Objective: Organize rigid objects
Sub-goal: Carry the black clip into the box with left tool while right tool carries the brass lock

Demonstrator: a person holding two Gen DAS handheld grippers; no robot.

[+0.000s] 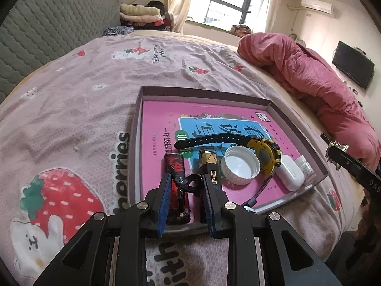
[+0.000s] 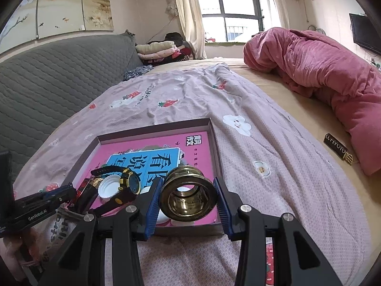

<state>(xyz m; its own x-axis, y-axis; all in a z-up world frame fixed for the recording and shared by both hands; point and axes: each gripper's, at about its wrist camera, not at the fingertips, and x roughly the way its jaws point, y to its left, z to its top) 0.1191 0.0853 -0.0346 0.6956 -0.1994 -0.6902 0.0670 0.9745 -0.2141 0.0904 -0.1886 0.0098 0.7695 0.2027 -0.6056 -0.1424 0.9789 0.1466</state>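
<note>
Two grippers over the tray [image 2: 215, 147]: left gripper [image 1: 187, 186] clamps a black clip [image 1: 188, 182], right gripper [image 2: 188, 197] clamps a brass ring [image 2: 188, 195], both seemingly for depositing.

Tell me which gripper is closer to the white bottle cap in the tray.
Left. The left gripper hangs just short of the white cap, holding a small black clip. The right gripper grips a brass ring off to the cap's side, past the watch.
</note>
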